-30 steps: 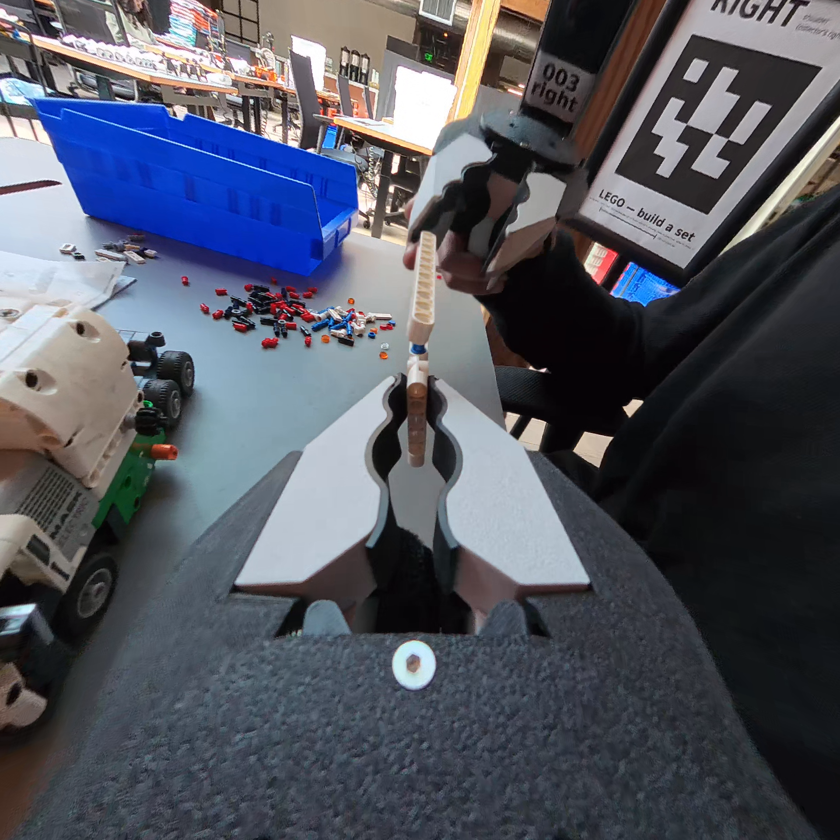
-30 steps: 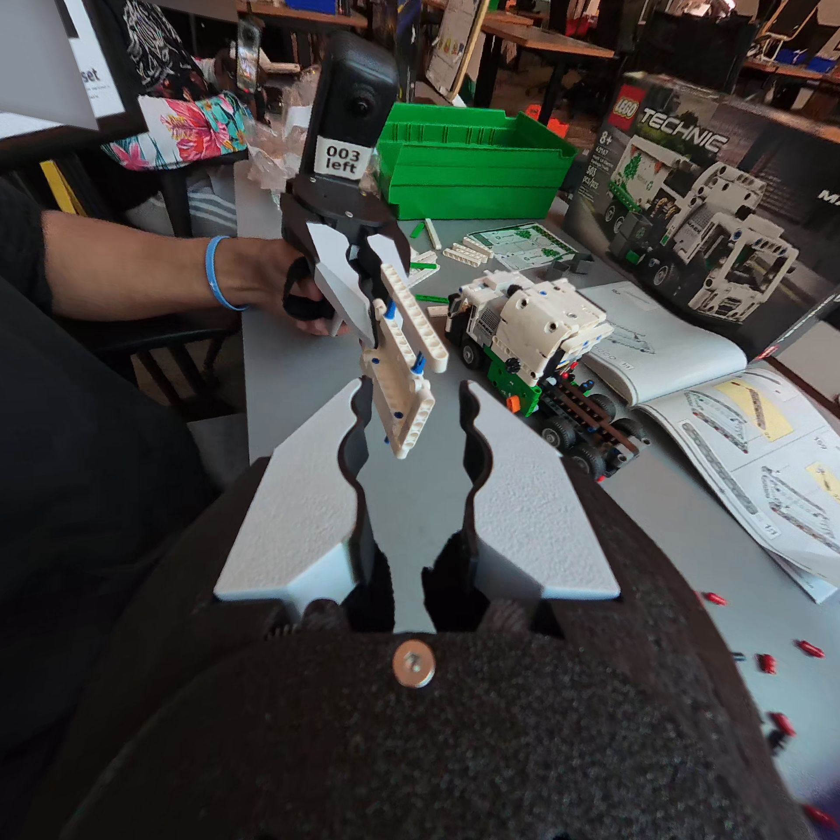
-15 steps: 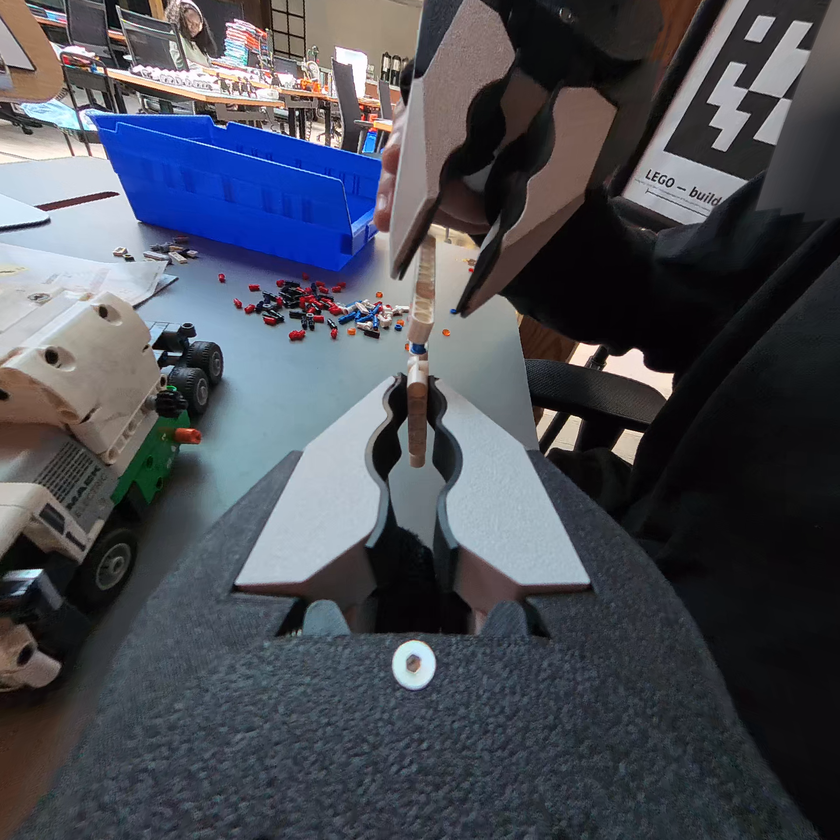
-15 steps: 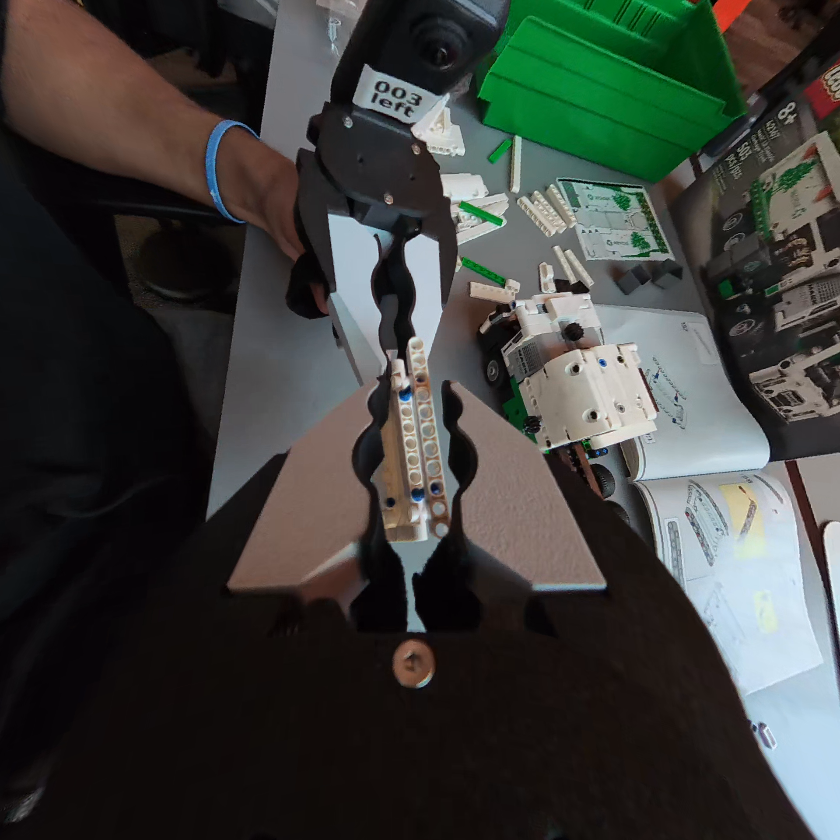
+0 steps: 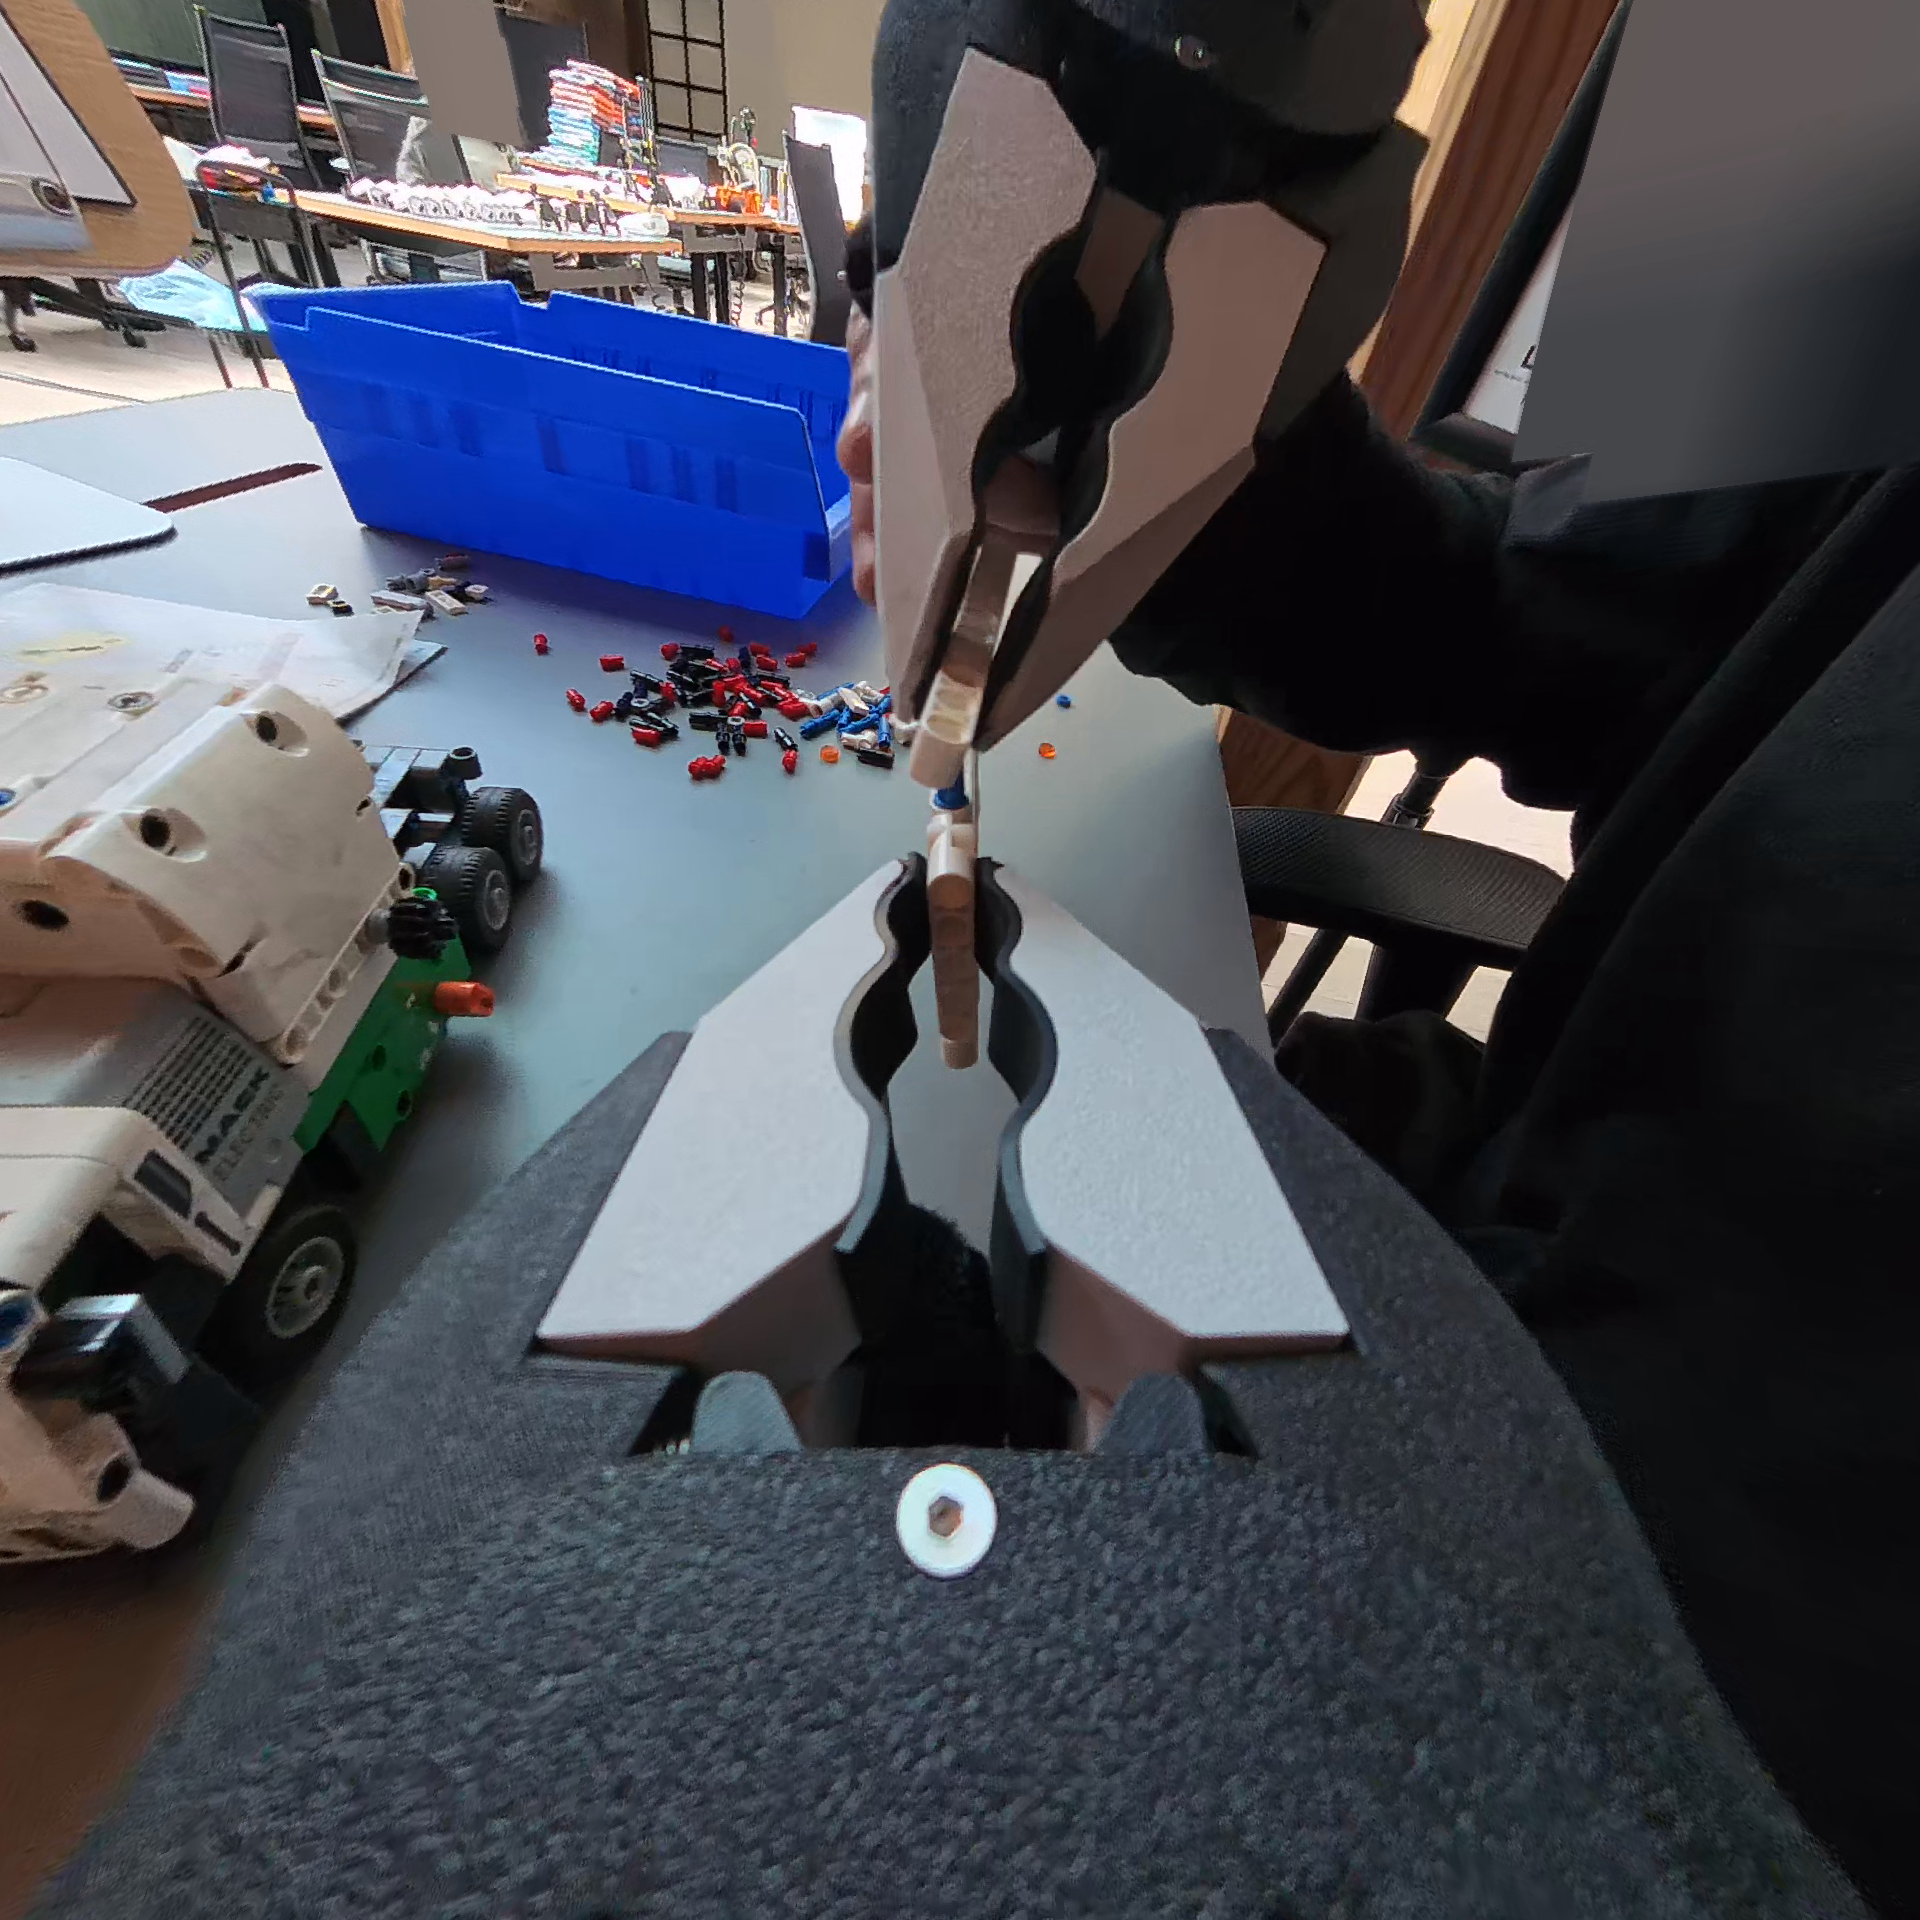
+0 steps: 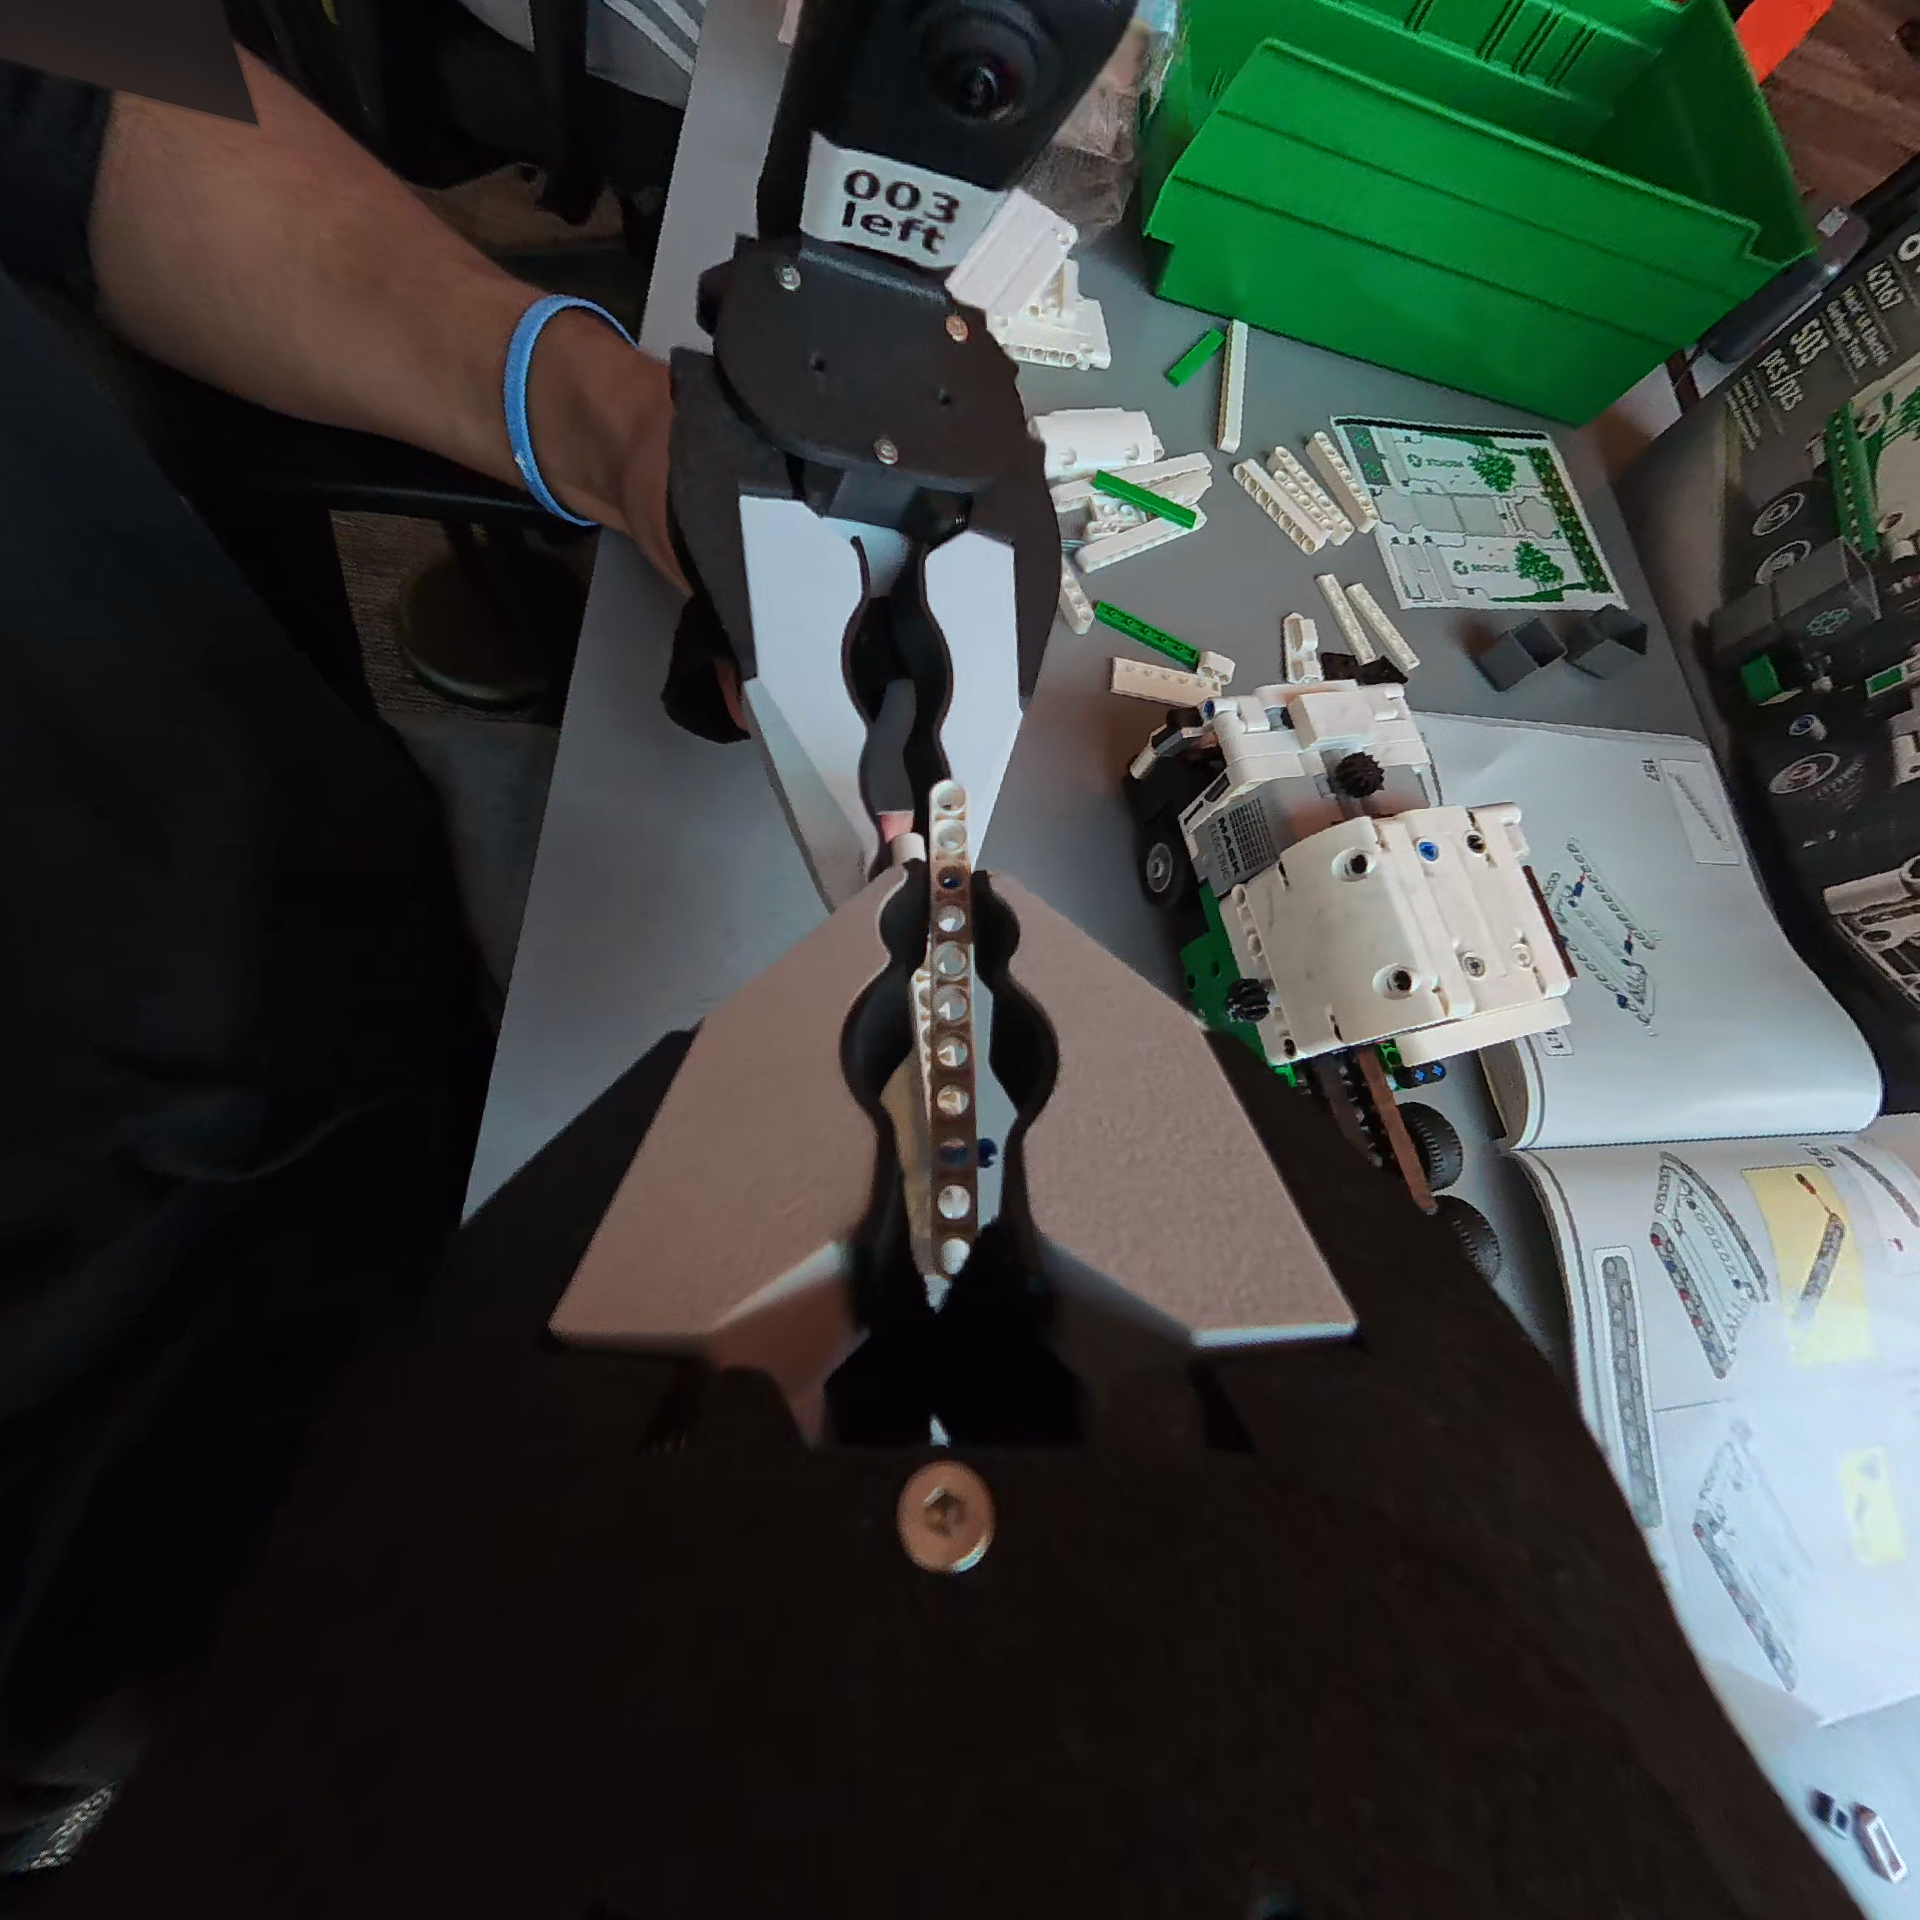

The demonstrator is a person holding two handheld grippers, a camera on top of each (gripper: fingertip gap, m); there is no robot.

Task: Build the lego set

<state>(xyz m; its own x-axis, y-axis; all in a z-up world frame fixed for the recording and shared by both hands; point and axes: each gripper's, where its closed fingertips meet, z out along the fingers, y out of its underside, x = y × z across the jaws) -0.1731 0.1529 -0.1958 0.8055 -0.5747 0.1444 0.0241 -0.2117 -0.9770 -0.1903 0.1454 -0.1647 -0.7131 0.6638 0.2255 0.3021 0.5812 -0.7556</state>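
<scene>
1. Both grippers are closed on one white beam assembly (image 6: pixel 948 1039), held in the air above the near edge of the grey table (image 5: pixel 665 894).
2. Left gripper (image 5: pixel 951 873) clamps the lower end of the assembly edge-on between its fingertips; jaws nearly closed.
3. Right gripper (image 6: pixel 940 894) comes in from above and clamps the long holed beam across its narrow faces, along most of its length.
4. Assembly: two white Technic beams side by side, joined by blue pins (image 5: pixel 948 798). Judged light, rigid and smooth plastic; likely to slip or twist if gripped on only one beam.
5. Best hold: flat faces, close to the pinned joints, so pressing force goes through the pins and doesn't lever the beams apart.
6. Partly built white-and-green truck (image 6: pixel 1351 914) sits mid-table, well apart from the grippers, beside the open instruction booklet (image 6: pixel 1704 1049).
7. Loose red, black and blue pins (image 5: pixel 727 696) lie in front of the blue bin (image 5: pixel 582 447) at the far edge.
</scene>
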